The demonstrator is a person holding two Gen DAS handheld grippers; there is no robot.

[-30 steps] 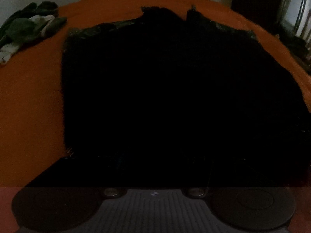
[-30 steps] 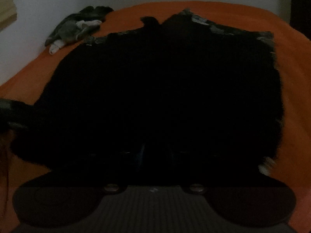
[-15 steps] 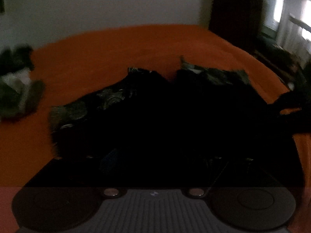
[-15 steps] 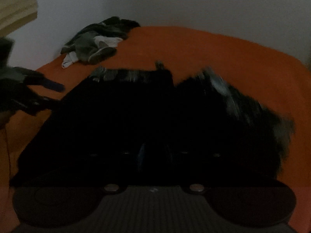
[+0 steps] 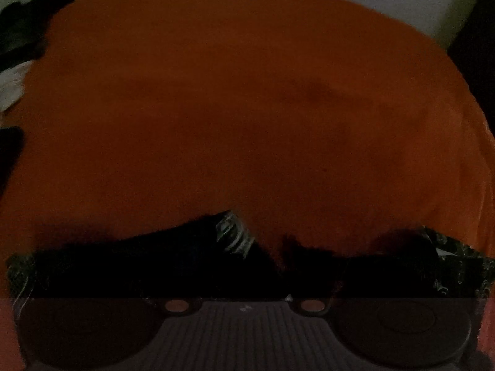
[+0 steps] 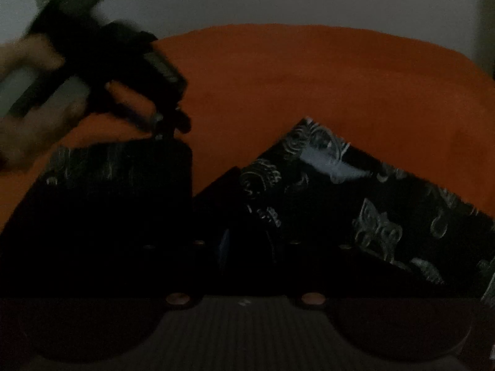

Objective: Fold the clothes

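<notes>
Over the fuzzy orange bedspread [image 6: 309, 71], both grippers are lifting the black garment [image 6: 355, 210], silvery paisley lining showing: left gripper [image 6: 167, 133] pinching one edge, right gripper [image 6: 247, 247] clamping another.

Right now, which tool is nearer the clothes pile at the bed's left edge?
Left. The pile lies ahead and to the left of the left tool. The right tool sits further right, at the other side of the garment.

A black garment [image 6: 309, 216] with pale ornate print hangs lifted above the orange bed, its edges raised.
</notes>
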